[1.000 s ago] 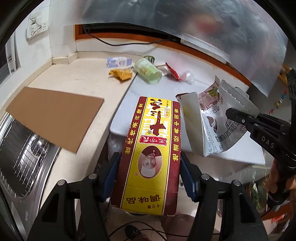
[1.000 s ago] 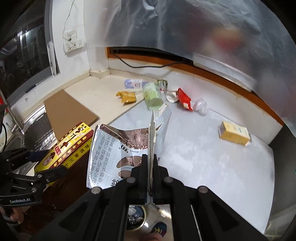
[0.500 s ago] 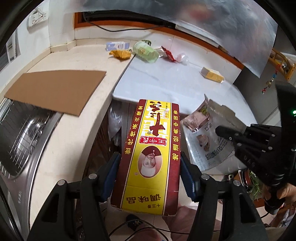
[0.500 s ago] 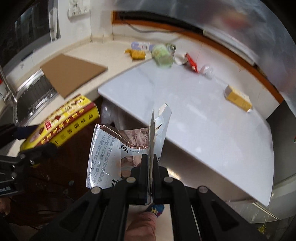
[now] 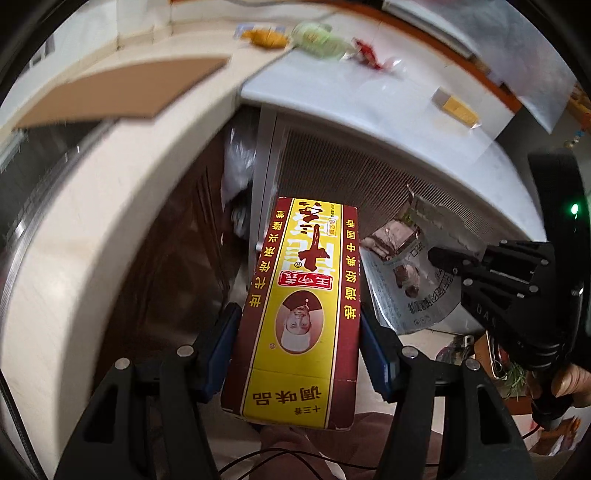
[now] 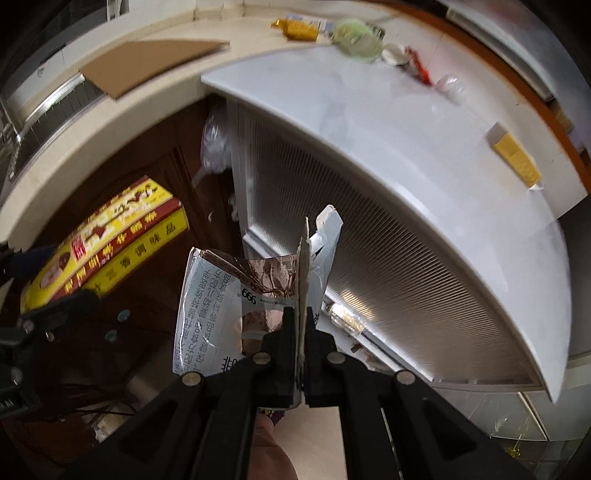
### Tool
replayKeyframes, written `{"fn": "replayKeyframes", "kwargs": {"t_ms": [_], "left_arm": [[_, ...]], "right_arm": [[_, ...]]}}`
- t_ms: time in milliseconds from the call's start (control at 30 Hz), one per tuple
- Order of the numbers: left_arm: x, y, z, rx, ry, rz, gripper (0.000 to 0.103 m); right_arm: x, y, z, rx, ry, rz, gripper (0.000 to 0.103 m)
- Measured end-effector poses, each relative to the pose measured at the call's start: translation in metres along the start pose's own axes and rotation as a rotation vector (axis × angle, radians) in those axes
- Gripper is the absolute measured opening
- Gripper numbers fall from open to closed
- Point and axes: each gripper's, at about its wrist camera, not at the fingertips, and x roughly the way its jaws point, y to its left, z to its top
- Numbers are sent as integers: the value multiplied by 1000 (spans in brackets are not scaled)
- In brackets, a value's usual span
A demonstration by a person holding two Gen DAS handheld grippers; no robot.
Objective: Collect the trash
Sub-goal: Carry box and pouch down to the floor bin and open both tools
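My left gripper (image 5: 299, 332) is shut on a yellow and dark red seasoning box (image 5: 306, 306), held below the counter edge; the box also shows in the right wrist view (image 6: 99, 247). My right gripper (image 6: 301, 317) is shut on a torn silver foil snack bag (image 6: 229, 306), also seen in the left wrist view (image 5: 402, 280), in front of the ribbed cabinet front (image 6: 373, 236). Left on the white counter (image 6: 369, 107): a small yellow box (image 6: 515, 157), a green cup (image 6: 356, 38), a red wrapper (image 6: 419, 68), a clear plastic piece (image 6: 448, 85) and a yellow wrapper (image 6: 299, 29).
A brown cardboard sheet (image 6: 147, 62) lies on the beige counter (image 5: 110, 192) beside the sink (image 6: 44, 110). A dark wooden cabinet (image 6: 147, 177) and a crumpled plastic bag (image 6: 214, 144) sit below the counter. Cables (image 6: 81, 398) lie on the floor.
Both grippers have dropped from counter height to below the counter edge, each still holding its item. The counter now appears higher and farther in both views.
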Motion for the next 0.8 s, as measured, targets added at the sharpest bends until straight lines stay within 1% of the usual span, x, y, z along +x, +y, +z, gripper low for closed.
{"fn": "replayKeyframes", "kwargs": {"t_ms": [133, 300, 467, 600, 700, 800], "left_arm": [[32, 6, -18, -45, 47, 21, 60], [70, 14, -36, -106, 85, 39, 60], [106, 18, -44, -143, 124, 58, 60], [130, 22, -52, -156, 143, 68, 60], [146, 22, -55, -151, 132, 69, 60], [167, 26, -62, -164, 147, 70, 60]], "right_arm": [[29, 3, -7, -11, 32, 16, 2], [66, 6, -13, -32, 63, 28, 2], [101, 4, -18, -31, 86, 44, 2], [129, 3, -24, -14, 105, 59, 2], [153, 5, -28, -6, 120, 73, 2], [177, 7, -33, -3, 127, 77, 2]]}}
